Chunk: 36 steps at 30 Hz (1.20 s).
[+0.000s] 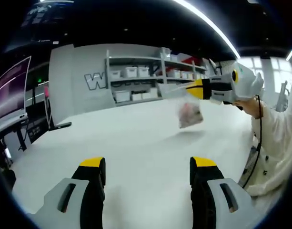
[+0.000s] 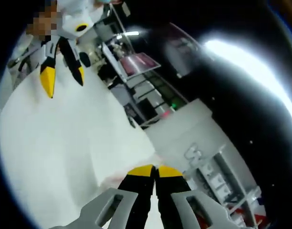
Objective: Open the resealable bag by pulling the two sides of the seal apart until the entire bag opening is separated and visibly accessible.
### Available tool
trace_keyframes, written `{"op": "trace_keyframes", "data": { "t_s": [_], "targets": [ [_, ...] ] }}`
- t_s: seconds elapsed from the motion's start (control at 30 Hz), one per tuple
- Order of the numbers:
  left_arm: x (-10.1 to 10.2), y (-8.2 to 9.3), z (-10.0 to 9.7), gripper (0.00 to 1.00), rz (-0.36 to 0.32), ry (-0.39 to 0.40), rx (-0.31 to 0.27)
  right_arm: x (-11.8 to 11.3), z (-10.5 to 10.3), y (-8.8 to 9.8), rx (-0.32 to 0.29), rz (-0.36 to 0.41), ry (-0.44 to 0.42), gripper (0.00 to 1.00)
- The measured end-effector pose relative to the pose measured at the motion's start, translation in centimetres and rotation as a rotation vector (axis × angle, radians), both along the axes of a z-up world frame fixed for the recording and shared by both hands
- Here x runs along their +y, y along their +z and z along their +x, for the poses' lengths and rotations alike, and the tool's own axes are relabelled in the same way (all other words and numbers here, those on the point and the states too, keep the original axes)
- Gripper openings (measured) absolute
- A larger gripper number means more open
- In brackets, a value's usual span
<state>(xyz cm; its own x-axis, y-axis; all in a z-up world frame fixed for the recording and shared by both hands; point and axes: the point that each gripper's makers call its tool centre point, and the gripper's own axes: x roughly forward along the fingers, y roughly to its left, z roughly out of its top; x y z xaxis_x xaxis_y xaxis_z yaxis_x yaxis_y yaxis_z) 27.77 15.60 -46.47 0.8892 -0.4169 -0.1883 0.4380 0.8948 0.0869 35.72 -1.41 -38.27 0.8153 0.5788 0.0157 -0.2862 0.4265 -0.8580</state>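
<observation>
Left gripper view: the left hand-held gripper [image 1: 148, 169] is held low over the white desk [image 1: 136, 138], jaws spread wide apart with nothing between them. Across the desk, the right hand-held gripper [image 1: 196, 89] reaches in from the right, gripped by a person's hand [image 1: 250, 106] in a pale sleeve [image 1: 274, 138]. Its yellow-tipped jaws are pressed together on the top edge of a clear resealable bag [image 1: 188, 112]. The bag hangs from the jaws, lifted off the desk, with pinkish contents bunched at the bottom; what they are cannot be made out, and the seal's state is too blurred to tell. Behind the desk stand grey shelves [image 1: 146, 76] with white bins against a wall, and a monitor [image 1: 12, 90] sits at the far left. Right gripper view: the right gripper's jaws meet at the tips, with a faint strip of bag film [image 2: 155, 162] just beyond them over the desk. The left gripper [image 2: 62, 74] shows at upper left, jaws apart, above the desk surface.
</observation>
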Motion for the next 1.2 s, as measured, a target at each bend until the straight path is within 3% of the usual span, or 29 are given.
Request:
{"op": "trace_keyframes", "data": {
  "t_s": [0.53, 0.93, 1.2],
  "targets": [
    [-0.2, -0.4, 0.0, 0.72, 0.002, -0.003, 0.008, -0.4, -1.6, -1.8, 0.032, -0.015, 0.009, 0.00],
    [-0.5, -1.0, 0.0, 0.72, 0.005, -0.008, 0.019, 1.5, -4.4, -3.7, 0.072, -0.032, 0.079, 0.00],
    [-0.3, -1.0, 0.0, 0.72, 0.005, -0.007, 0.022, 1.9, -5.2, -4.4, 0.095, -0.033, 0.095, 0.00]
  ]
}}
